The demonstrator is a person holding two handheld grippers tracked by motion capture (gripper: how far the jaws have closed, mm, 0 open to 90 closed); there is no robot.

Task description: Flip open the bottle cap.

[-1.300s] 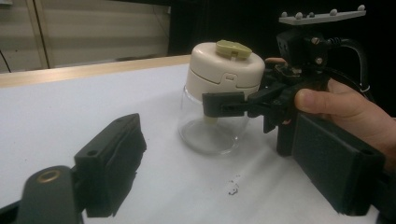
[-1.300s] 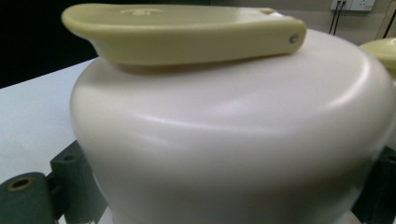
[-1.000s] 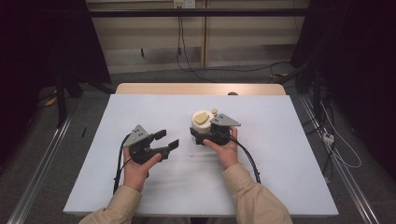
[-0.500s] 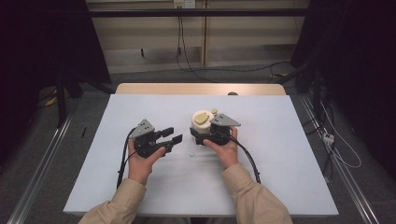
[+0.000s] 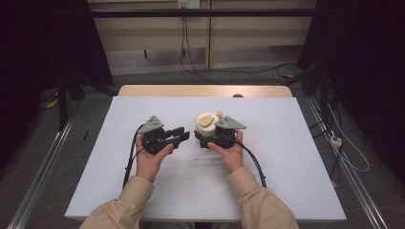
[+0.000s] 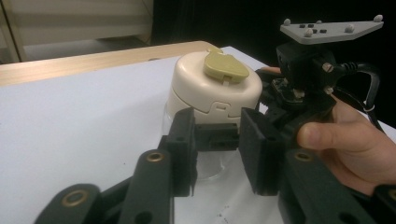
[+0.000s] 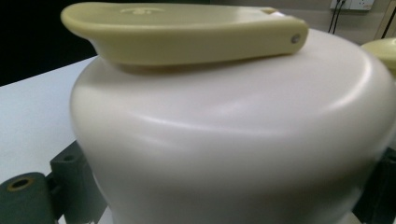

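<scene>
The jar (image 5: 207, 125) is stood on the table (image 5: 286, 157) and is clamped by the right gripper (image 5: 206, 137). The left gripper (image 5: 181, 136), jaws apart and empty, is held just beside it; its cream lid (image 6: 212, 88) is judged yet unopened

One lidded jar (image 5: 207, 125), two claws, one table (image 5: 296, 157).
</scene>
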